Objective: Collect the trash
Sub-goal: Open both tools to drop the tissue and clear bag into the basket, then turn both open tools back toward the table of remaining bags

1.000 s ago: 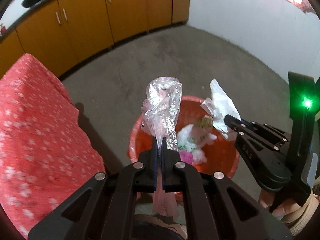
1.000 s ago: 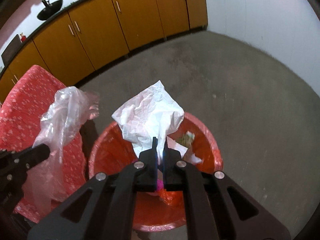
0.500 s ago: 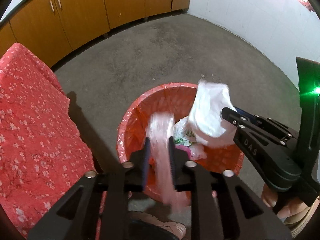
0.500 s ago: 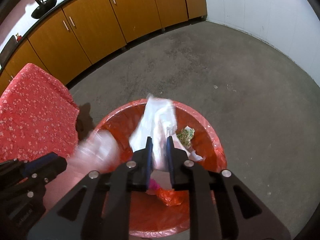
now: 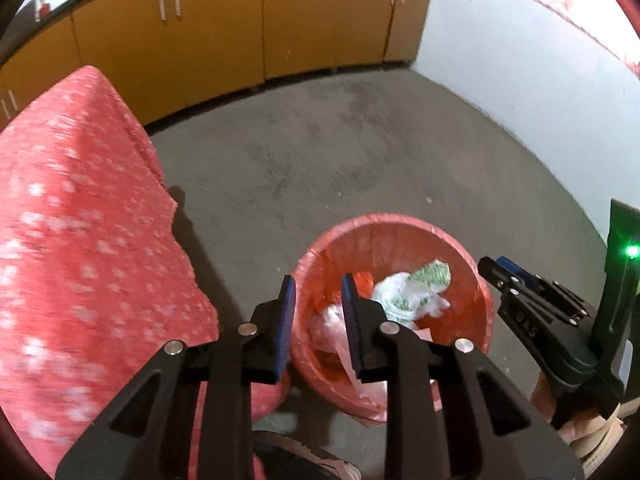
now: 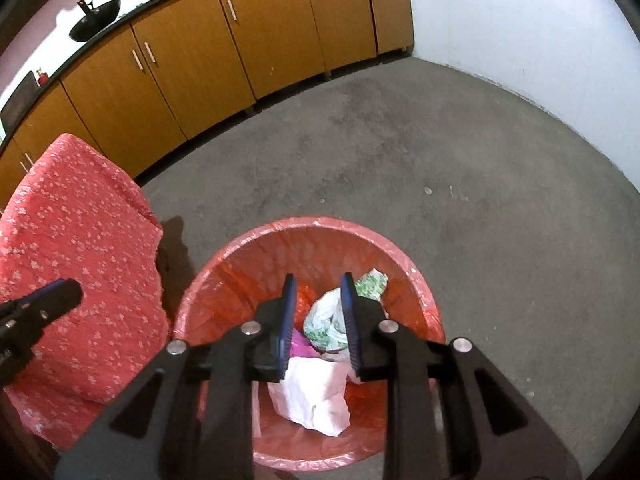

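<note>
Both over the red-lined bin [image 6: 224, 280], frame bottom, for the drop: left hand-held gripper [image 5: 318, 300] part-open, empty; right hand-held gripper [image 6: 318, 300] opening, empty. White bag [image 6: 312, 400] inside.

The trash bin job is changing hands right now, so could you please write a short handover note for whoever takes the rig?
Left claw: open and empty, beside the bin's rim.
Right claw: jaws opening, nothing between them, above the bin.
Red-lined bin: on the floor, holding the white plastic bag, the clear plastic bag and printed wrappers.
Done: both bags are in the bin.
Left: no loose trash shows on the floor in view; check the red floral cloth and elsewhere.
</note>
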